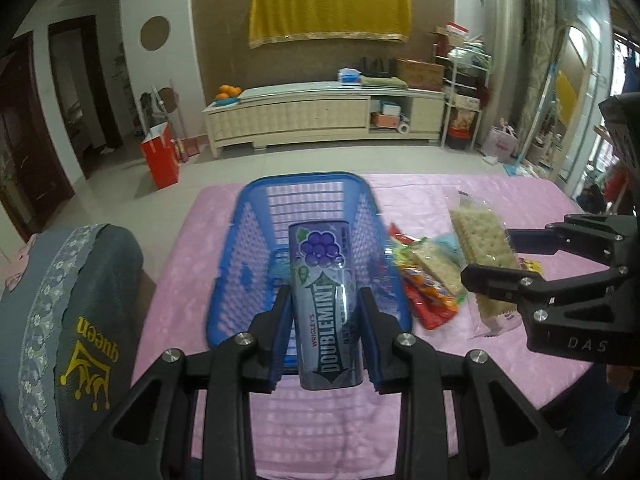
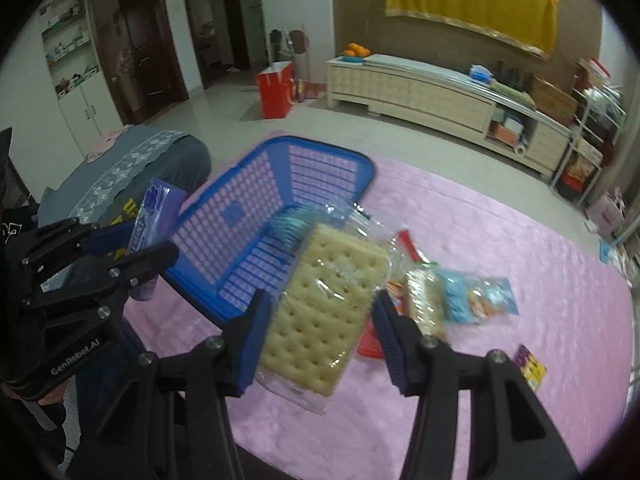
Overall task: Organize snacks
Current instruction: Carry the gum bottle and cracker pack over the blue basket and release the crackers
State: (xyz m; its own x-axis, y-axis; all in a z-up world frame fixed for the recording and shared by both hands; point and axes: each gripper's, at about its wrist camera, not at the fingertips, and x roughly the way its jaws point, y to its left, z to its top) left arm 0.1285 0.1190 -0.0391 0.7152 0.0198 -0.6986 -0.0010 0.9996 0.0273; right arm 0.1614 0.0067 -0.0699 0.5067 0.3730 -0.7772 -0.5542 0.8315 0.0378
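Observation:
My left gripper (image 1: 325,300) is shut on a purple Doublemint gum pack (image 1: 324,280), held lengthwise above the near end of the blue basket (image 1: 304,178). My right gripper (image 2: 322,300) is shut on a clear pack of square crackers (image 2: 324,308), raised over the table beside the basket's (image 2: 320,148) right wall. Each view shows the other hand: the right gripper (image 1: 488,256) with the crackers (image 1: 480,248), and the left gripper (image 2: 148,236) with the gum pack (image 2: 156,208). A light-blue packet (image 2: 292,220) lies inside the basket.
A pile of loose snack packets (image 1: 424,280) (image 2: 472,296) lies on the pink tablecloth (image 1: 480,360) right of the basket. A small purple-and-yellow packet (image 2: 530,364) sits near the right edge. A chair with a grey cover (image 1: 80,300) stands at the table's left.

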